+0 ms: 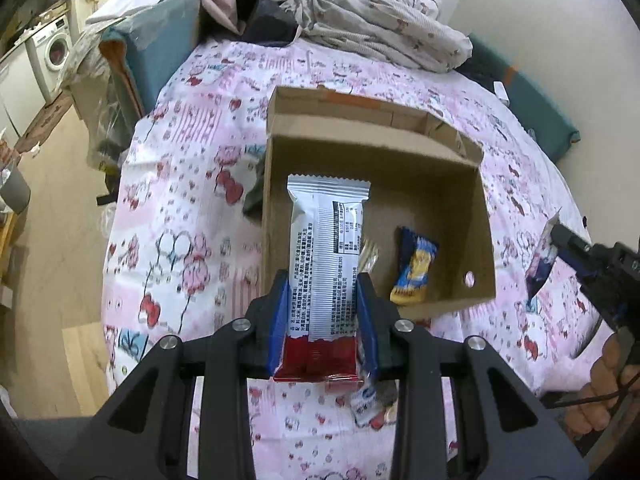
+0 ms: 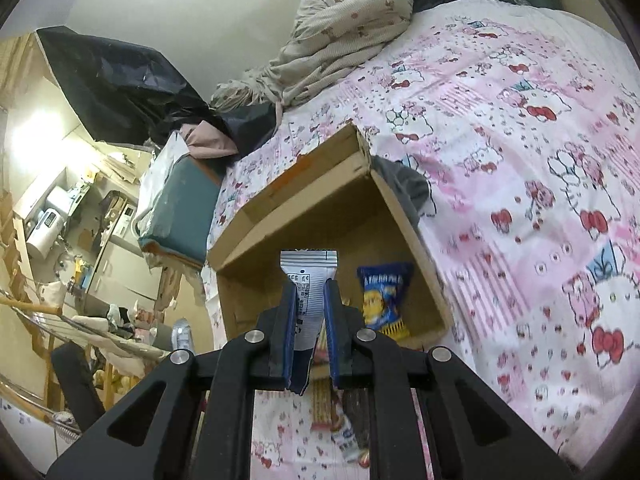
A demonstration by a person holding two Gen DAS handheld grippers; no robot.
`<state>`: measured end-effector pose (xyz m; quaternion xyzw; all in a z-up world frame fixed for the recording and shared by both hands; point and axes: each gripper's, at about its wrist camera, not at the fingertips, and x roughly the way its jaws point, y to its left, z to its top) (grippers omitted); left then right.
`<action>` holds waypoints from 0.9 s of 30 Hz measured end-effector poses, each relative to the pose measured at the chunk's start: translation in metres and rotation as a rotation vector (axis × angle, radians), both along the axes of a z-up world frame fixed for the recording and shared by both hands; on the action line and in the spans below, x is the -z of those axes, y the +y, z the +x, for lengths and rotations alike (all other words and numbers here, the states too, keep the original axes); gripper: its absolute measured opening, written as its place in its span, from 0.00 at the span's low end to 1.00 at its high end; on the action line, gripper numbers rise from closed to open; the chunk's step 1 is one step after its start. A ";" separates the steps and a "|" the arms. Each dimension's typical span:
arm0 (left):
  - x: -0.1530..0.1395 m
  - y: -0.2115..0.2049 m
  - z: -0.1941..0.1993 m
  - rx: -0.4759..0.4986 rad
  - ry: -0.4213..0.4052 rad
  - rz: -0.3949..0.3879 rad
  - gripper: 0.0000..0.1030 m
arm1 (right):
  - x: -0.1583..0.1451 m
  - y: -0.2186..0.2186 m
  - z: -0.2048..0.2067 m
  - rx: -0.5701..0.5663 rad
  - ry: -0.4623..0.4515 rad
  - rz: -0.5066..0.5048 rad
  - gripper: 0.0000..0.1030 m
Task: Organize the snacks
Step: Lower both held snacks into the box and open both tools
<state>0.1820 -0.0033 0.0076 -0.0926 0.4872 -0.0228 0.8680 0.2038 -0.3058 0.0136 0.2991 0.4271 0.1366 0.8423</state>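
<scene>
Both grippers clamped on snack packets over the cardboard box (image 1: 476,208).

Left gripper (image 1: 325,312): fingers closed on a long silver-and-red wrapper (image 1: 326,248), held above box interior. Right gripper (image 2: 311,320): fingers closed on a smaller silver packet (image 2: 307,280). Blue-and-yellow snack (image 1: 414,266) lying on box floor. Box resting on pink patterned bedspread (image 1: 188,184); loose wrappers (image 1: 368,400) on bedspread near box.

I saw a bed (image 1: 192,184) in pink cartoon-print sheet carrying an open cardboard box (image 1: 486,240), crumpled bedding (image 1: 384,28) by the wall, loose snack packets (image 1: 366,400) near its edge
</scene>
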 end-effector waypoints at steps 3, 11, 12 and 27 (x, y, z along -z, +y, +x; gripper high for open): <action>-0.005 -0.005 0.016 0.011 -0.018 0.016 0.27 | 0.003 0.002 0.013 0.000 -0.003 -0.019 0.14; 0.009 -0.021 0.051 0.028 -0.044 0.063 0.27 | 0.023 0.011 0.034 -0.032 -0.004 -0.066 0.14; 0.013 -0.022 0.052 0.024 -0.049 0.062 0.27 | 0.025 0.013 0.035 -0.035 -0.004 -0.078 0.14; 0.062 -0.034 0.066 0.065 -0.014 0.079 0.27 | 0.057 0.047 0.045 -0.147 0.019 -0.245 0.14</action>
